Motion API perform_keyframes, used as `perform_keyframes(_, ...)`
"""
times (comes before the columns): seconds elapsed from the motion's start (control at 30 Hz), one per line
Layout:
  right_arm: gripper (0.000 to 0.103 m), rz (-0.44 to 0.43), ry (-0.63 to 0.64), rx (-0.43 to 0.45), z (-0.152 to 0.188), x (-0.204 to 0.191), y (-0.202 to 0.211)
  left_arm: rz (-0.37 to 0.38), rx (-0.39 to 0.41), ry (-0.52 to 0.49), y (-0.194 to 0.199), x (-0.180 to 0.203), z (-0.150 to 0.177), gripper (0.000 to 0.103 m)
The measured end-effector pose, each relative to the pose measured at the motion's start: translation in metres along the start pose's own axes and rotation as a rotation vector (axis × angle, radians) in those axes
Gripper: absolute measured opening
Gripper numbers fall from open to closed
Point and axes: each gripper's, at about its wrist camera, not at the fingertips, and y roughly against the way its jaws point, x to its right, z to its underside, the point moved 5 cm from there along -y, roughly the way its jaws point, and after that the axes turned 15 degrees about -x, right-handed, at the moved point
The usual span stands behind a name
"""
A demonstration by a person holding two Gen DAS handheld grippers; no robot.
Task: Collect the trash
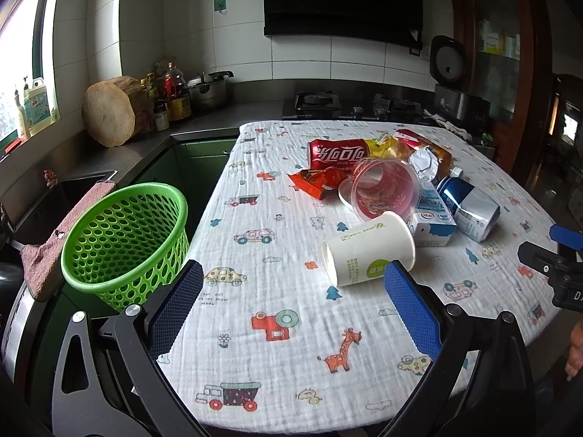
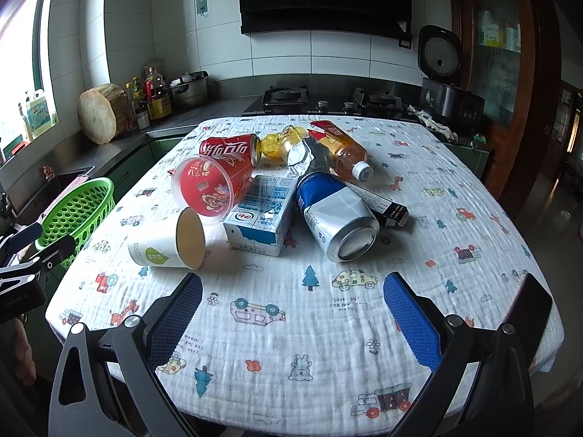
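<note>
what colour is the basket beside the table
Bright green, with round holes all over its wall; the left wrist view shows it best.

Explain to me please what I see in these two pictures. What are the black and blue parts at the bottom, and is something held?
No robot here: a person holds one hand-held gripper in each hand, and a camera on each looks forward along its two blue-padded fingers. One picture is from the left gripper, the other from the right gripper. Both are open and hold nothing.

Before them is a table with a printed cloth, with trash piled on it: a white paper cup on its side, a clear plastic cup with red print, a milk carton, a dented blue and white can, a red cola can, a tea bottle and some wrappers.

A green basket stands at the table's left side, likely for the trash.
</note>
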Motion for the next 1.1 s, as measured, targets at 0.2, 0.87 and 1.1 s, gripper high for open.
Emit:
perform_keyframes(0.2,0.097,-0.001,-0.002,0.000,-0.0010,0.0009,-0.0002,0.000,0.000,0.002,0.0001,-0.0002,-0.0001,0.098)
perform_keyframes(0.87,0.097,-0.001,0.001,0.000,-0.0012,-0.0031,0.0005,0.000,-0.009,0.005,-0.0039,-0.0004,-0.0014,0.098)
perform_keyframes(1.1,0.097,-0.005,0.005,-0.001,-0.0018,-0.0067,-0.0035,0.002,-0.013,0.004,-0.0053,-0.0014,-0.0012,0.098)
